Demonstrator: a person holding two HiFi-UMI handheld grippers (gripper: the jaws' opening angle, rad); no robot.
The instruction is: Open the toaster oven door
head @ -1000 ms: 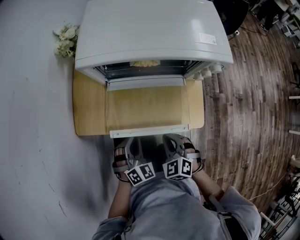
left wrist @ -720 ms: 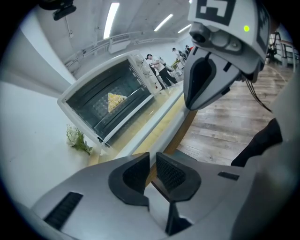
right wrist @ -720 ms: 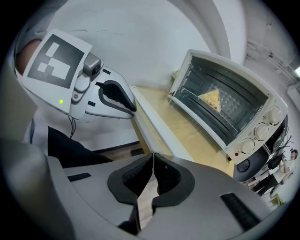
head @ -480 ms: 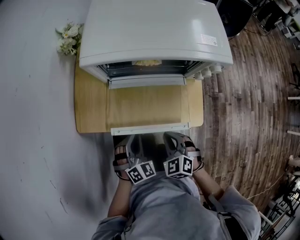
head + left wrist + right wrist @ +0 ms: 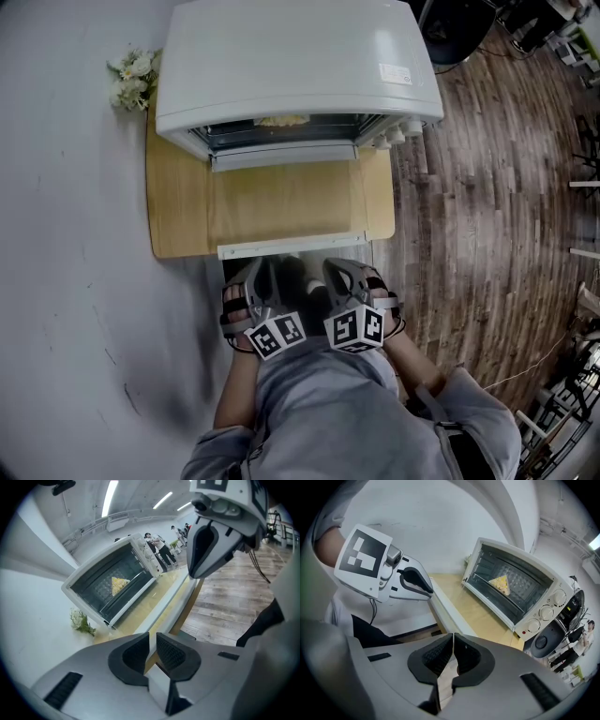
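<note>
Door's down already, far as I can judge: the toaster oven (image 5: 295,61) sits at the back of the table (image 5: 66,234) on a wooden board (image 5: 178,206). Its glass door (image 5: 286,202) lies flat out toward the person, w/ the board showing thru the glass and the handle (image 5: 292,247) along the near edge. There's a yellow wedge of food (image 5: 500,583) inside on the rack, can't say what. A bunch of flowers (image 5: 131,80) lies by the oven's back left corner.

On the left tool (image 5: 153,644) the jaws stand a crack apart w/ nothing between them. The right tool (image 5: 453,648) is clenched, pads together, empty. Both hang side by side close to the person's body, just short of the handle — I see no contact w/ handle or door.

So the opening step looks finished, not in progress. Next move, I'd guess, calls for little: keep both tools clear of the door's edge so nothing nudges it. If it isn't fully dropped, a light downward press on the handle would do, though from here it looks flat.

Writing: not much. There's a small sticker (image 5: 394,73) on the oven's top, right side, print too small to read. The knobs (image 5: 394,139) on the right front have marks around them, unreadable. The marker cubes (image 5: 277,336) carry b/w square patterns, no words. No brand name I can make out anywhere.
</note>
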